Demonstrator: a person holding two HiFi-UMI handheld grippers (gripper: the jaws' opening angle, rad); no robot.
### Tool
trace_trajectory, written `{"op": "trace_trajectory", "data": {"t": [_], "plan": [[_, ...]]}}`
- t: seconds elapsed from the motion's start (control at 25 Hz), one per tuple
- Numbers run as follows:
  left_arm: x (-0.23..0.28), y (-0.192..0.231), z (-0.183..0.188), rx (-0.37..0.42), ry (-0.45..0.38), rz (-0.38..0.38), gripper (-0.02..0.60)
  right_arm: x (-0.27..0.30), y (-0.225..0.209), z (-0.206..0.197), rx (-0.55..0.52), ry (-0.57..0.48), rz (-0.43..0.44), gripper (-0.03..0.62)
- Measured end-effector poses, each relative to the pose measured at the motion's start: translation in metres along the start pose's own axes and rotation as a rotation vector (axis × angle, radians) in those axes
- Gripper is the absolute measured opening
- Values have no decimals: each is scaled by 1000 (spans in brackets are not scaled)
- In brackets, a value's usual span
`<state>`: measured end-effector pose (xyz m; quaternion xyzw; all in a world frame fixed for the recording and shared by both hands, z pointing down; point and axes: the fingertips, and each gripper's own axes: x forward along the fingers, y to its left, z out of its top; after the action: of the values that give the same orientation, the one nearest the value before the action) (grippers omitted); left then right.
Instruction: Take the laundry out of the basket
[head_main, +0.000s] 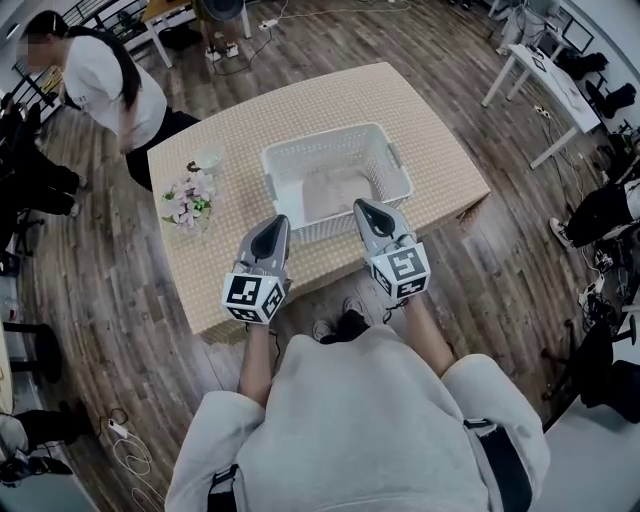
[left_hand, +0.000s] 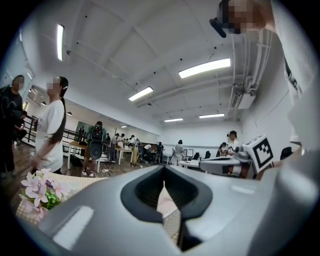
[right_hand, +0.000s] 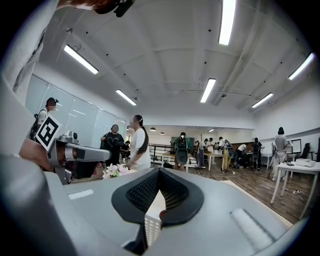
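Note:
A white lattice laundry basket (head_main: 392, 165) stands in the middle of the table (head_main: 440, 150), which has a beige checked cloth. Pale beige laundry (head_main: 335, 188) lies in its bottom. In the head view both grippers are held level over the table's near edge, pointing at the basket's near wall. My left gripper (head_main: 277, 221) is shut and holds nothing, just short of the basket's near left corner. The right gripper (head_main: 361, 206) is shut and empty too, with its tip at the near rim. In each gripper view the jaws meet tip to tip: left (left_hand: 163, 181), right (right_hand: 159, 171).
A bunch of pink and white flowers (head_main: 189, 200) lies on the table left of the basket, with a clear glass (head_main: 208, 157) behind it. A person in a white top (head_main: 112, 82) stands at the table's far left corner. White desks (head_main: 545, 75) stand far right.

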<state>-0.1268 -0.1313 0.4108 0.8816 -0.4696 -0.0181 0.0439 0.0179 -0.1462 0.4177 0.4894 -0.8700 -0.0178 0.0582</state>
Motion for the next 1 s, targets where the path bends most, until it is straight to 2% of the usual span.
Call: {"op": "trace_trajectory", "data": {"t": [0.24, 0.52, 0.76, 1.0], "plan": [[6, 1, -8, -20, 10, 4, 11, 1, -7, -7, 11, 12, -4, -2], [36, 6, -15, -22, 28, 16, 11, 23, -32, -17, 35, 22, 10, -2], [70, 40, -11, -10, 33, 64, 11, 70, -56, -16, 55, 6, 42, -2], [115, 77, 9, 23, 11, 108, 11, 126, -88, 4, 54, -39, 79, -2]]}}
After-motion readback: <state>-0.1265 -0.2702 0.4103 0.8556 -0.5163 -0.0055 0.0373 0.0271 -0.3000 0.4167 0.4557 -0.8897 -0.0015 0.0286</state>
